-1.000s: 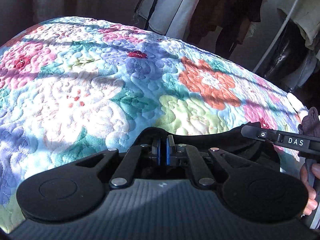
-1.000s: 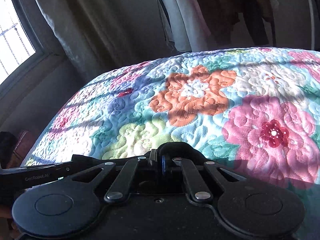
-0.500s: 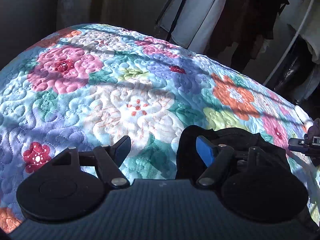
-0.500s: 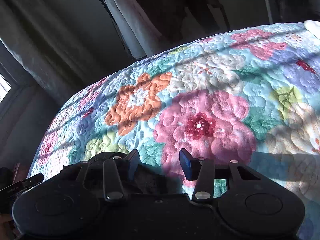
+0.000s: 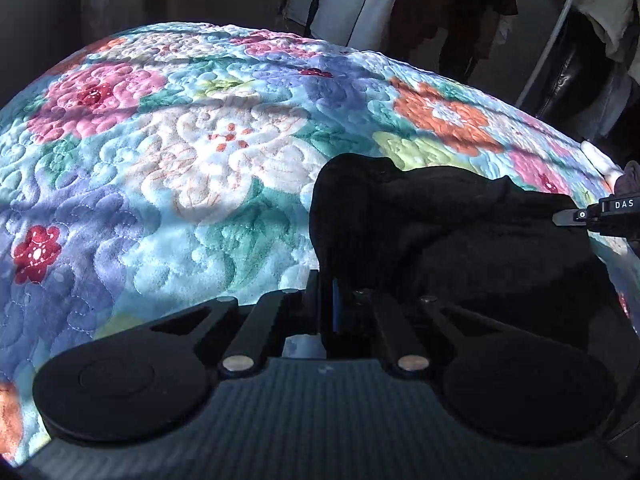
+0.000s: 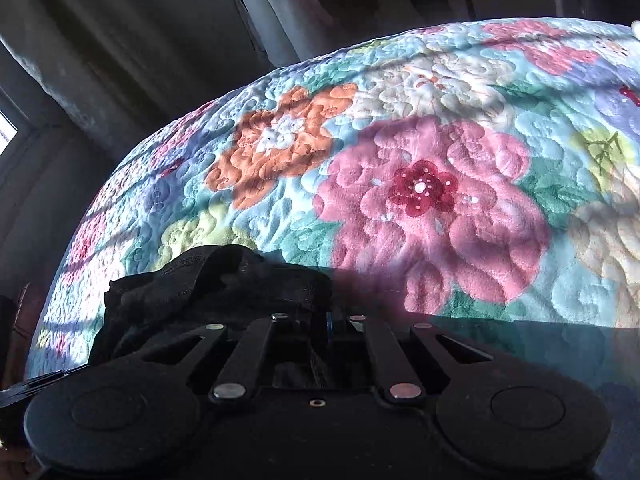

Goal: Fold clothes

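Note:
A black garment point(image 5: 452, 236) lies bunched on the floral quilt point(image 5: 180, 168). My left gripper point(image 5: 329, 298) is shut on the garment's left edge, and the cloth rises between the jaws. In the right wrist view the same black garment point(image 6: 224, 280) lies bunched at lower left. My right gripper point(image 6: 329, 320) is shut on the garment's right edge. The tip of the right gripper shows at the right edge of the left wrist view point(image 5: 600, 210).
The quilt point(image 6: 420, 184) covers a bed with sunlit patches. Hanging clothes point(image 5: 460, 4) and a white rail point(image 5: 560, 20) stand behind the bed. A curtain point(image 6: 120, 32) and window corner are at the left of the right wrist view.
Both grippers were shut, opened half a second ago over the black garment, and have now shut on its edges. The garment has been gathered up between them.

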